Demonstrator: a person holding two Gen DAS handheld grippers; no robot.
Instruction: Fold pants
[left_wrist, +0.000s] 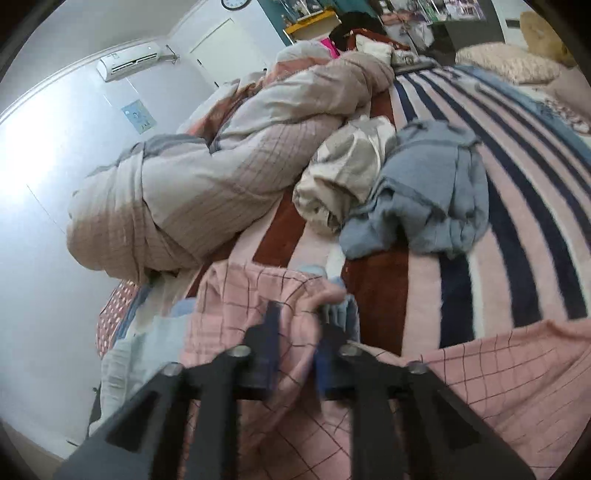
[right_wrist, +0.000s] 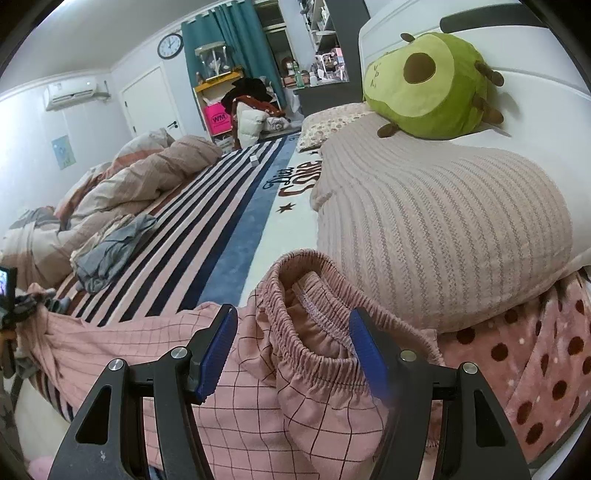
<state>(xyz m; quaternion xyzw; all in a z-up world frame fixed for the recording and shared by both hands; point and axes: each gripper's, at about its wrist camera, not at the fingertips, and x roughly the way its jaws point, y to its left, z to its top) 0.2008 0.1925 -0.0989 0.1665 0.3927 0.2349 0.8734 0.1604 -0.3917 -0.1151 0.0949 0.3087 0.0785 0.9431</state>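
Left wrist view: the left gripper (left_wrist: 297, 325) points down at a bed, its 2 dark jaws blurred and drawn close together, pinching a bunched fold of pink checked pants (left_wrist: 236, 302). This is the leg end of the garment, at the near left of the bed. More of the same cloth runs off to the near right. Farther away lie a grey-blue garment (left_wrist: 424, 199) and a beige one (left_wrist: 343, 173), side by side on a striped blanket (left_wrist: 517, 229). A rolled duvet (left_wrist: 177, 195) sits at the far left.

Right wrist view: the right gripper (right_wrist: 291, 350) holds its 2 blue-padded jaws apart, on either side of the pants' elastic waistband (right_wrist: 314, 332). The pads do not look pressed on the cloth, so nothing is held here. The waistband gapes open just in front of a ribbed pillow (right_wrist: 443, 229), with a green avocado plush (right_wrist: 428, 81) behind it. The pants stretch away to the left across the near edge of the bed, toward the other gripper at the left margin.

To fold well, the right jaws should probably close on both layers of the waistband before anything is lifted. Then the 2 ends can be pulled taut and level, so the legs lie flat before the leg end is carried over to meet the waist.
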